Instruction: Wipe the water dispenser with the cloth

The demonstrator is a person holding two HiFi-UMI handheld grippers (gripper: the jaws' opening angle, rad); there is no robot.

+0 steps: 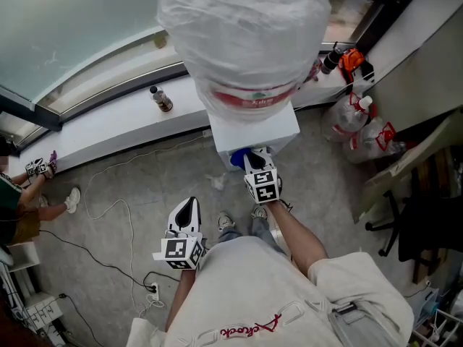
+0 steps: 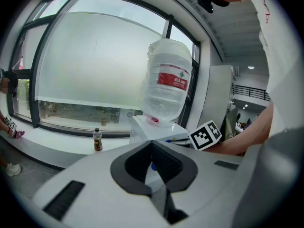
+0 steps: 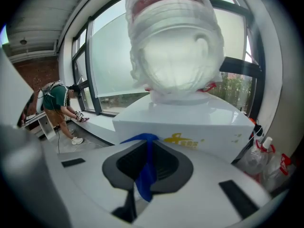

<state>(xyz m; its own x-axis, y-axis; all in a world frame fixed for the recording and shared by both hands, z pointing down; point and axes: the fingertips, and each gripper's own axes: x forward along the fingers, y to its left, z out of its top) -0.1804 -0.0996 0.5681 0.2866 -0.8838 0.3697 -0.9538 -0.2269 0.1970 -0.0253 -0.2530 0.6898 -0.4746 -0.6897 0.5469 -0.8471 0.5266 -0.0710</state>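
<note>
- right gripper (image 3: 148, 159): jaws closed on the blue cloth (image 3: 144, 175), which runs up between the pads and folds over their tips toward the dispenser.
- left gripper (image 2: 153, 161): jaws drawn together with nothing held. in the head view it hangs low and back, by the person's waist (image 1: 187, 207).
- water dispenser (image 3: 190, 122): a white box that stands upright directly ahead of the right gripper, long axis vertical, with the plastic-wrapped bottle (image 3: 173, 42) inverted on top.
- governing relation: in the head view the right gripper (image 1: 255, 161) and cloth (image 1: 237, 157) lie at the front edge of the dispenser (image 1: 278, 125), and the left gripper is well apart from it. the right hand is the nearer one and carries the wiping tool. the upper front face lies straight ahead of the cloth, so the stroke is judged to run across that edge.
- hidden or uncertain: the bottle (image 1: 242, 35) covers most of the dispenser top in the head view, and the front panel and taps below the edge are out of sight. both gripper bodies cut off the lower cabinet. whether the cloth touches the dispenser or sits just beside it cannot be told.
</note>
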